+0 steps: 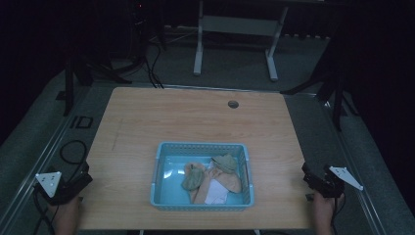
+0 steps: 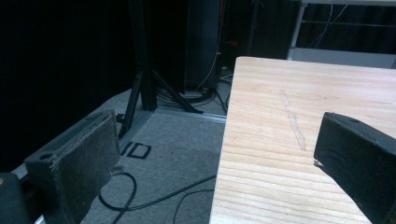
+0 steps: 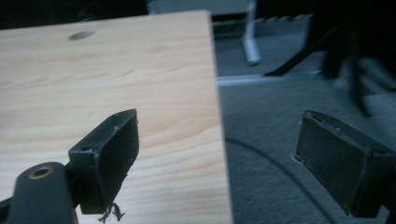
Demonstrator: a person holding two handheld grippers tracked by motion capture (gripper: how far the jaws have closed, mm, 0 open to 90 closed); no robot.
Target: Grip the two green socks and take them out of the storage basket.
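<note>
- The work looked barely begun: the small clothes [image 1: 211,177] lay heaped in the blue basket [image 1: 201,147], tan and olive pieces over something white, and nothing had been lifted out.
- The basket sat near the front middle of the tabletop [image 1: 161,115], and the rest of the wood was bare apart from a small round hole [image 1: 233,104] toward the far edge.
- The left tongs [image 1: 84,180] hung at the left front corner of the tabletop, jaws wide apart with nothing between them.
- The right tongs [image 1: 307,176] hung at the right edge, jaws equally wide apart and empty.
- The clothes lay between the two tongs, well apart from each; I judged that every reach, grip and lift was left to do.
</note>
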